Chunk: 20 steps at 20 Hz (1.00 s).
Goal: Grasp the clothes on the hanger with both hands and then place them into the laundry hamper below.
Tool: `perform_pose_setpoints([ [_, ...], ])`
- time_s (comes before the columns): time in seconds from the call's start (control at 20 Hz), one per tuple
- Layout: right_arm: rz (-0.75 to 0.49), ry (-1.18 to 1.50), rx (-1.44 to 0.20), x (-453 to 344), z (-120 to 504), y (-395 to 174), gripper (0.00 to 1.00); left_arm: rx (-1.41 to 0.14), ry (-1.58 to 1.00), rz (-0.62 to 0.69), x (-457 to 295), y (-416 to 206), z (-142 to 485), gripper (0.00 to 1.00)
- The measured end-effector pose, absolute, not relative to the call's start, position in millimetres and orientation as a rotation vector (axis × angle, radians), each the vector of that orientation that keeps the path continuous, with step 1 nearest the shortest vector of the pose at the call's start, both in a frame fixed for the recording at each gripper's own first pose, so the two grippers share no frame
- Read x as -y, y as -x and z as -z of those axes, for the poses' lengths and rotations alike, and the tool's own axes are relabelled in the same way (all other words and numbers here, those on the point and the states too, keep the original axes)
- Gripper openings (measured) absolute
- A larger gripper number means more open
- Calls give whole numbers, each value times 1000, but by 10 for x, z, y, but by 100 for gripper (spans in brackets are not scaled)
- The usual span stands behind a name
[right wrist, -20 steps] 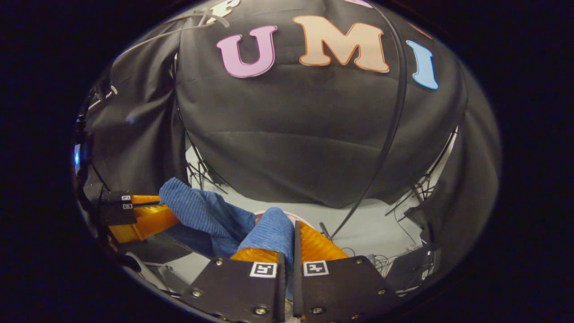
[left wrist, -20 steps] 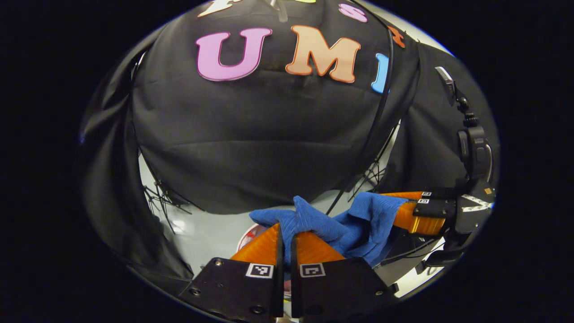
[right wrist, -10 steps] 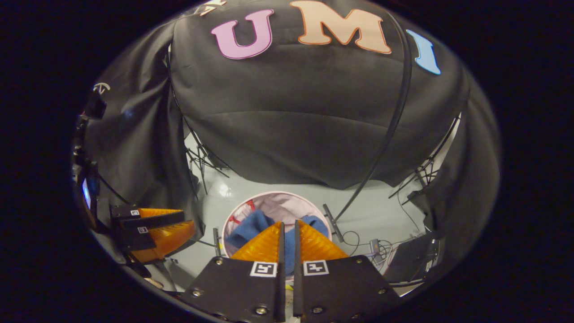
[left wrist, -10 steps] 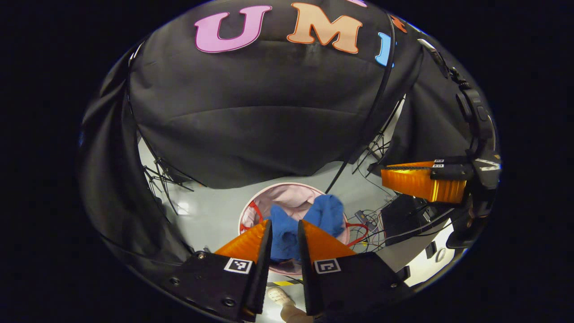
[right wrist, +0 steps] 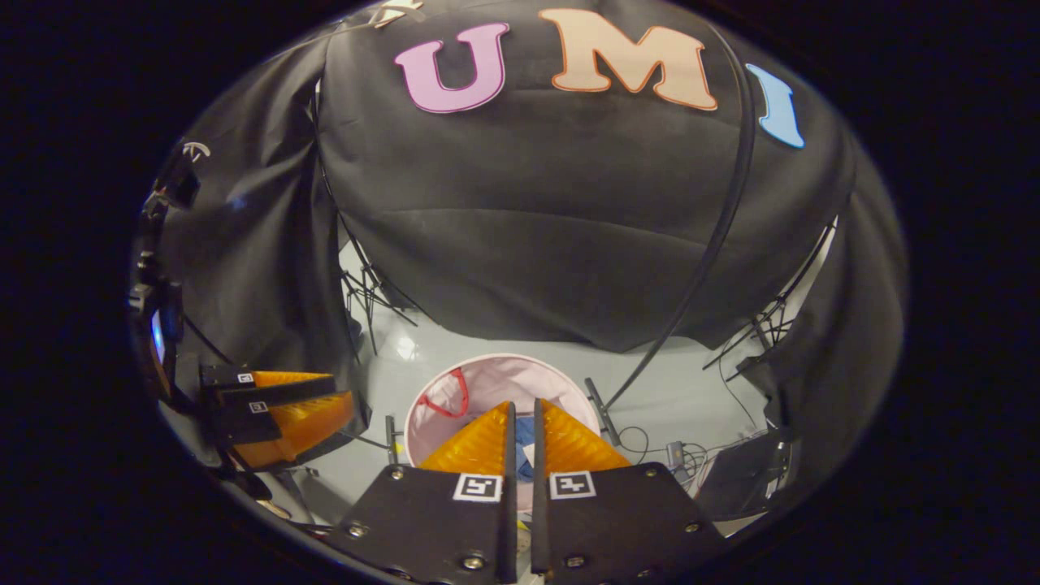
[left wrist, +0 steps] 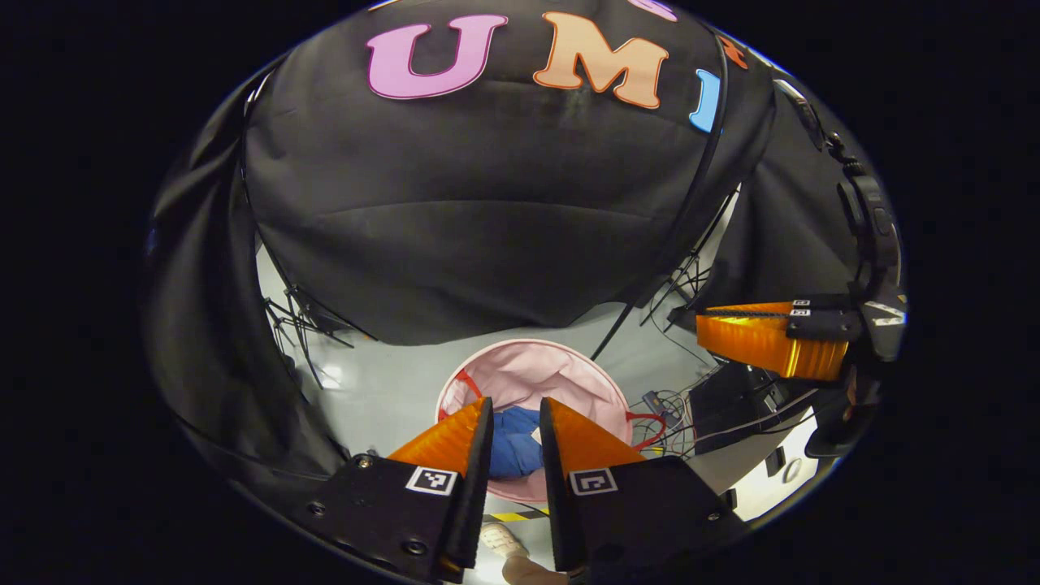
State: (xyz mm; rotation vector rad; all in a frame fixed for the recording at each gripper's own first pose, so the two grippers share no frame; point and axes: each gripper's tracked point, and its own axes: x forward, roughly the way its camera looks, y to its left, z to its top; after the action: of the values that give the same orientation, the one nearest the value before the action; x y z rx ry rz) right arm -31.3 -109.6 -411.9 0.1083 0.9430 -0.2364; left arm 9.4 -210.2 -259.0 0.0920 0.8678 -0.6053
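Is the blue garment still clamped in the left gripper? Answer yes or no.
No: the blue garment lies in the pink hamper, below the left gripper, whose fingers stand apart.

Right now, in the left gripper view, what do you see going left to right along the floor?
Black tripod legs → pink laundry hamper with the blue clothes inside → tangle of cables → the right gripper.

black cloth (left wrist: pixel 487 244) hangs behind | grey floor (left wrist: pixel 382 398) | tripod legs (left wrist: pixel 296 321) at cloth's foot | black cable (right wrist: pixel 707 244) slants down to floor | cable tangle (right wrist: pixel 674 455) on floor, beside dark box (right wrist: pixel 743 479) | shoe (left wrist: pixel 504 540) at bottom edge
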Motion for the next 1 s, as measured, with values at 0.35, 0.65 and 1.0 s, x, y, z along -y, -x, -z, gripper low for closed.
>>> perform_pose_setpoints([
  [0.35,234,-103,-881,1079,3881,231,7,-791,-57,617,2108,-176,2127,36],
  [0.65,249,-91,-716,1156,3161,5,7,-589,1,658,2300,-429,1191,36],
  [1.0,270,-29,-492,1324,2097,-321,7,-360,20,684,2385,-548,83,36],
])
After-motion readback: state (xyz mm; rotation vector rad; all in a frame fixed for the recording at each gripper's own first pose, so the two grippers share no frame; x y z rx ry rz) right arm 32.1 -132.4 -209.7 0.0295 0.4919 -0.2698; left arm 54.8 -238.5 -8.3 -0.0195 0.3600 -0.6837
